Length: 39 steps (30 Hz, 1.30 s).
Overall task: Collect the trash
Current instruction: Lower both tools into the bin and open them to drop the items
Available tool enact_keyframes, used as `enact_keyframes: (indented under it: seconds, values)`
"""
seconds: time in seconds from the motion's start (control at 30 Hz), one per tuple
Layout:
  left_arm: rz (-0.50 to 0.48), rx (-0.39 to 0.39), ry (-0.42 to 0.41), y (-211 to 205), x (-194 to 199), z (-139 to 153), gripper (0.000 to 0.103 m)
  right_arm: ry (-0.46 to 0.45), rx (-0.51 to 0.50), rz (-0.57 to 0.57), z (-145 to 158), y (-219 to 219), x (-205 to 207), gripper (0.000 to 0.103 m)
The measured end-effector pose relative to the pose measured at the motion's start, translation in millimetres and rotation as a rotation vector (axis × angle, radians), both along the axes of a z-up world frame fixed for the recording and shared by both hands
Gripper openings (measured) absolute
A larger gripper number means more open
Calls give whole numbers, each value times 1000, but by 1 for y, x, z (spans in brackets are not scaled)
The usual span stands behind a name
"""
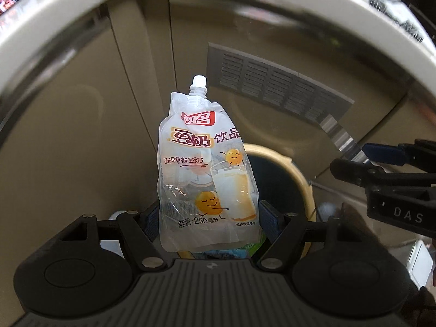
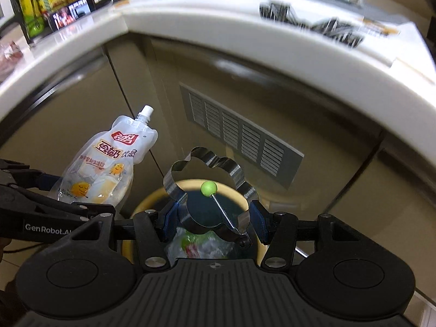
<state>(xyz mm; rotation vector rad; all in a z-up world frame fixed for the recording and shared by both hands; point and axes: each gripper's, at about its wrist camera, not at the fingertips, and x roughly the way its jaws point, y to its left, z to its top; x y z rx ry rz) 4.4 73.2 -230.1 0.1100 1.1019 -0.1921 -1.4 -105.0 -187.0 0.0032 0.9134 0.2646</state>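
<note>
I am holding an empty drink pouch (image 1: 207,169) in the left gripper (image 1: 208,218), clamped by its bottom, and a metal egg ring (image 2: 209,190) in the right gripper (image 2: 212,215), both hanging over the trash bin (image 2: 136,215) at the lower centre of the frame. The pouch is leaning left of the bin's mouth, so releasing now could drop it on the floor, and the ring looks like a utensil I could bin by mistake.

The open mouth of the bin (image 2: 141,204) is lying directly beneath both grippers, with only crumpled wrappers (image 2: 201,245) sitting low inside it. The cabinet front with its vent grille (image 2: 234,133) is closing off the far side, and the white countertop edge (image 2: 245,38) is overhanging above, blocking upward passage there.
</note>
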Motion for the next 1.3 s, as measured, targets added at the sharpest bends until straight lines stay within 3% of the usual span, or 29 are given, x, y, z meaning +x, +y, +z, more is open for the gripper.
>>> enact_keyframes:
  seconds: [0.53,1.3]
  values:
    - [-49,22,176,-12,30,-68,77,208,-48,14,-79,18,31,57]
    - [-109,78,251,-23,46,-108,77,269,-78,-1,-108,25,46,58]
